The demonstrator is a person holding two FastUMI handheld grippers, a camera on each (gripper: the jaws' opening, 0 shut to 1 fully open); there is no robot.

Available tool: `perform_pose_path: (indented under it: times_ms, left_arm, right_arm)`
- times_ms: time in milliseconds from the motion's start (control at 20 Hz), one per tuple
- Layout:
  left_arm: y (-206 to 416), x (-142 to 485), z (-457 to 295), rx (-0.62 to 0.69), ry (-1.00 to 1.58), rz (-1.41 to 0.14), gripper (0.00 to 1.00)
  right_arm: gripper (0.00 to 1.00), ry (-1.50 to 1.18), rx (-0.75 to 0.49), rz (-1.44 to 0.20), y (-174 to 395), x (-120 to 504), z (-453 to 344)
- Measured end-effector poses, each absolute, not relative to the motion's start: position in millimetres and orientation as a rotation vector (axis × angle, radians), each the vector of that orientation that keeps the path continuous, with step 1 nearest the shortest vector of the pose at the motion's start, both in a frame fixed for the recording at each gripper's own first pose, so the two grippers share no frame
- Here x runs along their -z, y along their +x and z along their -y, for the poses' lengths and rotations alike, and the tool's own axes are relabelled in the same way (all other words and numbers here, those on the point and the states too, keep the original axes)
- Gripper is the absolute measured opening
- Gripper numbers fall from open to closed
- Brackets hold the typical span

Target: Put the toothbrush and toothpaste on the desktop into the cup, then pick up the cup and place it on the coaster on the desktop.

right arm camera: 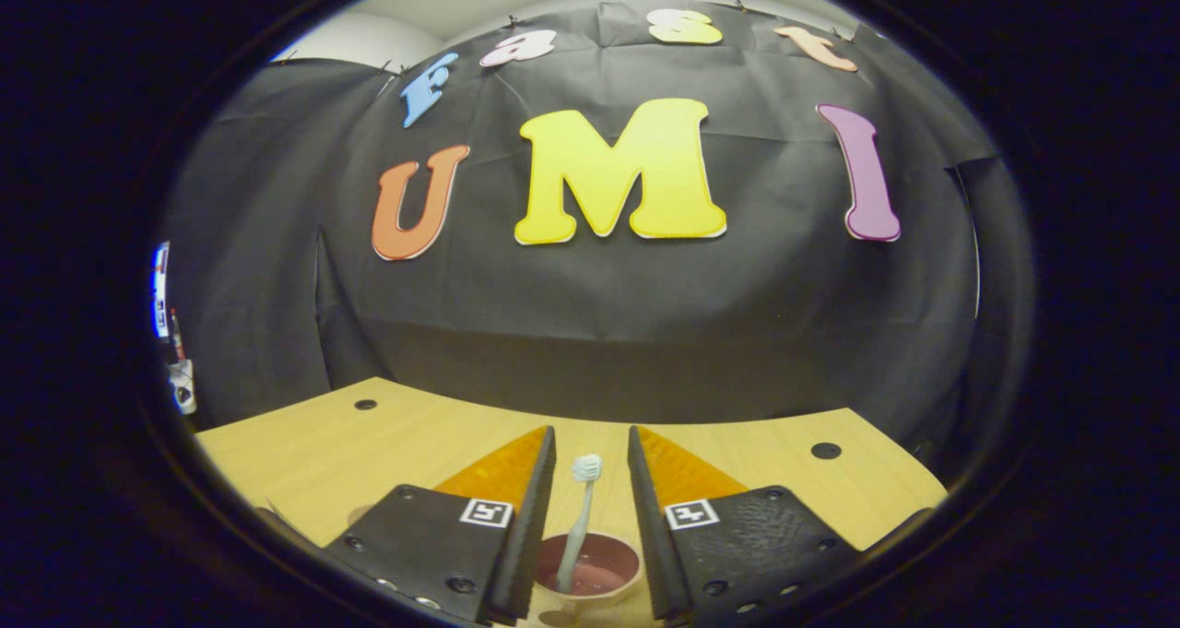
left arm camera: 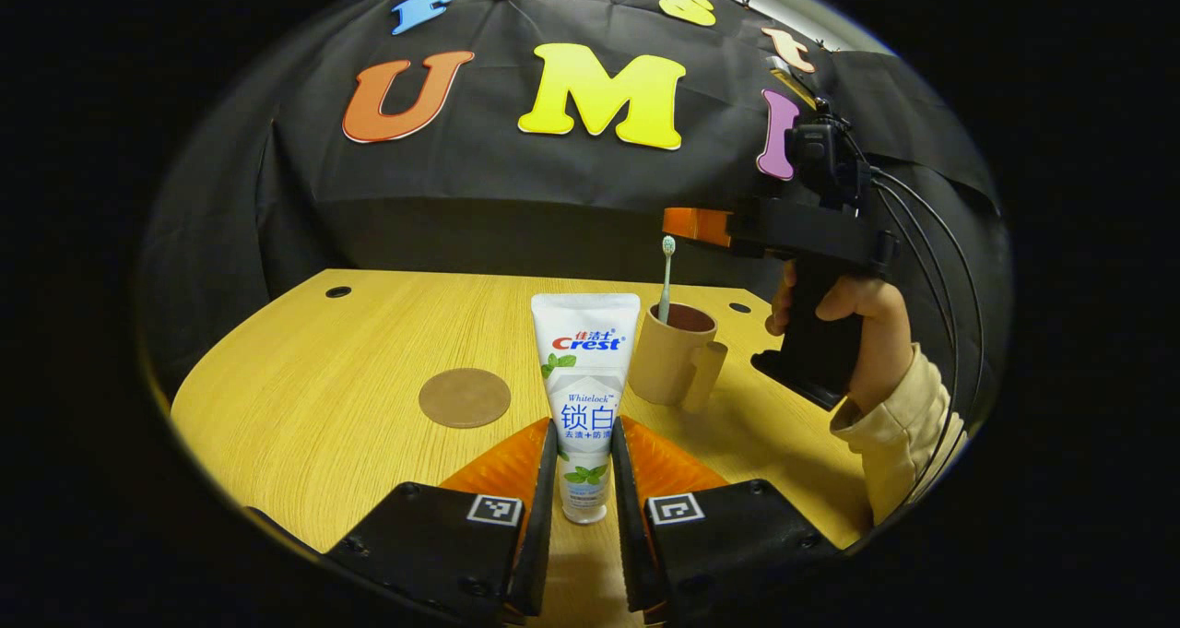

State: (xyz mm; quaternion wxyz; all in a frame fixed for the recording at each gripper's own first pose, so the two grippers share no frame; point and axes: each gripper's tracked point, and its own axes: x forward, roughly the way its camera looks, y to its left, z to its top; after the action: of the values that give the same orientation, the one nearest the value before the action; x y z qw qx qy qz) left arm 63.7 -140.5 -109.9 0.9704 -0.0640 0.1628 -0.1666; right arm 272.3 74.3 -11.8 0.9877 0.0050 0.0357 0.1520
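Both fingers (left arm camera: 549,480) upright around toothpaste (left arm camera: 584,397)

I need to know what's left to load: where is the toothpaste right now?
In the left gripper view, the toothpaste stands upright between the left gripper's fingers, left of the cup, right of the coaster.

1. The toothpaste tube (left arm camera: 586,397) stands upright between the left gripper (left arm camera: 584,444) fingers, near the desktop (left arm camera: 304,407) front edge.
2. The coaster (left arm camera: 465,397) lies on the desktop, left of the tube.
3. The cup (left arm camera: 675,353) stands right of and behind the tube; the toothbrush (left arm camera: 666,278) stands in it.
4. The right gripper (right arm camera: 592,480) hangs above the cup (right arm camera: 590,568), its fingers either side of the toothbrush (right arm camera: 581,517), apart from it.
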Motion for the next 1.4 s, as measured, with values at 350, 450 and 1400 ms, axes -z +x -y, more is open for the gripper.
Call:
perform_pose_path:
  times_ms: [350, 450, 1400]
  left_arm:
    - [87, 80, 152, 0.325, -0.132, -0.267, 0.36]
    - [98, 69, 158, 0.321, -0.147, -0.259, 0.35]
    - [208, -6, 240, 0.354, -0.145, -0.071, 0.35]
  right_arm:
    - [0.93, 0.017, -0.279, -0.02, 236, 1, -36]
    - [0.92, -0.005, -0.262, -0.016, 223, 8, -20]
    - [0.95, 0.032, -0.2, -0.093, 187, 88, 45]
